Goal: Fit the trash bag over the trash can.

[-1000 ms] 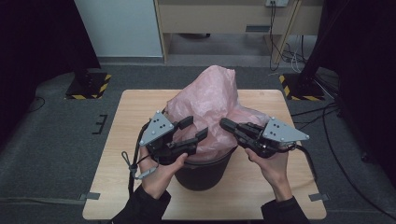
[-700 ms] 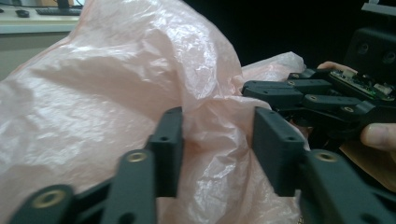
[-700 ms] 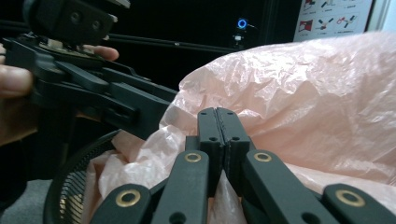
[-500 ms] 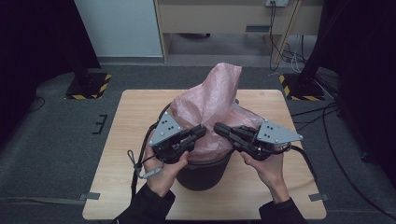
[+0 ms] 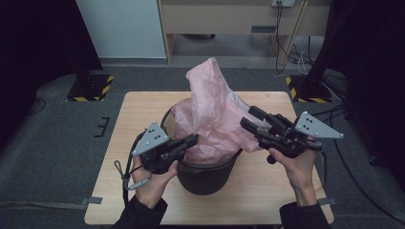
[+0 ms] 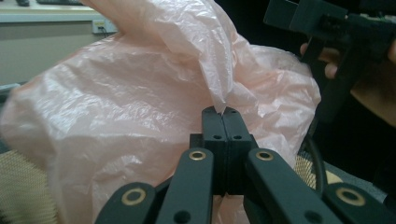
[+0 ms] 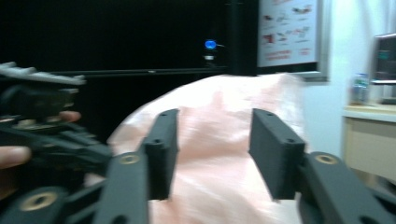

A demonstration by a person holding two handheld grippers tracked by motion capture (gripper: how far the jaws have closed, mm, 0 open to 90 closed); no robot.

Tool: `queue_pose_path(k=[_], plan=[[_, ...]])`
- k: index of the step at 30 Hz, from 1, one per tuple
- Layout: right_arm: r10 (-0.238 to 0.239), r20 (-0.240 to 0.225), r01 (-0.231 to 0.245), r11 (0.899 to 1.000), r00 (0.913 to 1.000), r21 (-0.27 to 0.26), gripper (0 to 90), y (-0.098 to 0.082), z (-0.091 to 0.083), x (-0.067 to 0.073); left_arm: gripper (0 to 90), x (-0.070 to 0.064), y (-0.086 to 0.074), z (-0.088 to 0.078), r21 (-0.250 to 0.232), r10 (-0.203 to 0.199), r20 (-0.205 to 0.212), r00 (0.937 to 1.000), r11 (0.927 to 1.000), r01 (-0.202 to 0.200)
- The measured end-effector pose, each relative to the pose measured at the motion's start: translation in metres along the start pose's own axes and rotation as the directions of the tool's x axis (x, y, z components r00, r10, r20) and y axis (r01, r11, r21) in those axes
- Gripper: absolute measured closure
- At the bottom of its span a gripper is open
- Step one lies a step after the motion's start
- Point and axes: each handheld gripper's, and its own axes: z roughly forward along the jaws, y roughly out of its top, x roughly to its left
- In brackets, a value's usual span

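A crumpled pink plastic bag (image 5: 215,109) stands up out of a black bin (image 5: 205,179) in the middle of the wooden table (image 5: 143,109). My left gripper (image 5: 193,139) is at the bin's near-left rim, shut on a fold of the pink bag (image 6: 140,102). In the left gripper view its jaws (image 6: 222,112) are pressed together with the film pinched at their tips. My right gripper (image 5: 248,118) stands open just right of the bag. In the right gripper view the pink bag (image 7: 219,154) lies beyond its spread jaws (image 7: 215,126), which hold nothing.
The bin takes up the table's centre, with bare wood around it. Dark floor surrounds the table. Yellow-black striped bases (image 5: 90,88) stand behind it at left and right, and a wooden cabinet (image 5: 215,19) at the back. Cables (image 5: 126,171) trail from the left gripper.
My left gripper has shut on the bag and drawn back a little to the left. My right gripper has pulled away to the right, and the bag stands taller and narrower.
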Motion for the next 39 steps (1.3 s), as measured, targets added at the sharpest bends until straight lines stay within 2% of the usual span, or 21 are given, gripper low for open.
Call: queue_pose_path(k=[4,9,10,12,14,15,16,17,18,21,23,24,25,26,27,28,34,36,37,39], plan=[[0.018,0.025,-0.019,0.999,0.9995,0.032,39.8,-0.005,0.000,-0.007,90.0,0.007,-0.007,-0.008,0.012,-0.009,-0.013,0.9999,0.9999,0.009],[0.055,0.013,-0.056,0.993,0.9984,0.101,39.8,-0.022,0.008,-0.012,90.0,0.019,-0.015,-0.011,0.035,-0.042,-0.029,0.9987,0.9985,0.043],[0.055,0.009,-0.056,0.992,0.9984,0.110,42.7,-0.024,0.010,-0.012,90.0,0.020,-0.016,-0.012,0.052,-0.051,-0.045,0.9977,0.9972,0.054],[0.044,-0.010,-0.042,0.990,0.9990,0.138,57.7,-0.030,0.012,-0.012,90.0,0.022,-0.017,-0.010,0.057,-0.056,-0.049,0.9972,0.9966,0.059],[0.051,-0.036,-0.045,0.987,0.9981,0.154,68.2,-0.031,0.013,-0.011,90.0,0.024,-0.017,-0.009,0.063,-0.056,-0.056,0.9969,0.9963,0.059],[0.035,-0.056,-0.025,0.986,0.9978,0.167,80.4,-0.032,0.014,-0.011,90.0,0.024,-0.017,-0.008,0.064,-0.056,-0.058,0.9967,0.9961,0.060],[0.035,-0.056,-0.025,0.986,0.9978,0.167,80.4,-0.032,0.014,-0.011,90.0,0.024,-0.017,-0.008,0.063,-0.057,-0.059,0.9966,0.9962,0.061],[0.025,-0.058,-0.015,0.986,0.9980,0.168,84.5,-0.031,0.014,-0.010,90.0,0.025,-0.017,-0.007,0.061,-0.063,-0.058,0.9963,0.9959,0.067],[0.022,-0.062,-0.011,0.986,0.9978,0.167,86.7,-0.030,0.013,-0.010,88.5,0.025,-0.017,-0.006,0.055,-0.072,-0.061,0.9956,0.9956,0.075],[-0.005,-0.040,0.010,0.992,0.9992,0.128,88.5,-0.025,0.010,-0.007,74.7,0.024,-0.016,-0.009,0.003,-0.093,-0.063,0.9937,0.9956,0.093],[-0.023,-0.025,0.025,0.996,0.9994,0.087,88.8,-0.019,0.008,-0.004,66.6,0.022,-0.013,-0.015,-0.028,-0.086,-0.068,0.9940,0.9961,0.084],[-0.023,-0.025,0.025,0.996,0.9994,0.087,88.8,-0.019,0.008,-0.004,66.6,0.020,-0.012,-0.017,-0.044,-0.084,-0.073,0.9938,0.9957,0.081],[-0.026,-0.033,0.029,0.996,0.9991,0.082,88.7,-0.017,0.009,0.000,61.8,0.015,-0.008,-0.022,-0.084,-0.082,-0.079,0.9935,0.9936,0.075],[-0.026,-0.033,0.029,0.996,0.9991,0.082,88.7,-0.017,0.009,0.000,60.8,0.015,-0.008,-0.022,-0.084,-0.082,-0.079,0.9935,0.9936,0.075],[-0.032,-0.037,0.035,0.996,0.9988,0.081,88.6,-0.015,0.011,0.003,59.1,0.009,-0.003,-0.026,-0.117,-0.071,-0.082,0.9941,0.9912,0.062],[-0.032,-0.037,0.035,0.996,0.9988,0.081,88.6,-0.015,0.011,0.003,57.6,0.009,-0.003,-0.026,-0.117,-0.071,-0.082,0.9941,0.9912,0.062],[-0.033,-0.076,0.039,0.997,0.9966,0.072,88.4,-0.013,0.020,0.013,54.1,-0.007,0.007,-0.018,-0.182,-0.041,-0.032,0.9986,0.9826,0.034],[-0.032,-0.094,0.039,0.997,0.9951,0.066,88.4,-0.014,0.023,0.016,53.2,-0.011,0.010,-0.013,-0.190,-0.036,-0.009,0.9993,0.9812,0.034],[-0.020,-0.115,0.027,0.998,0.9932,0.061,88.4,-0.015,0.025,0.020,51.7,-0.014,0.012,-0.008,-0.184,-0.026,0.004,0.9997,0.9826,0.026],[-0.016,-0.123,0.024,0.998,0.9922,0.063,88.4,-0.015,0.027,0.021,51.4,-0.017,0.013,-0.004,-0.177,-0.017,0.014,0.9998,0.9840,0.019]])
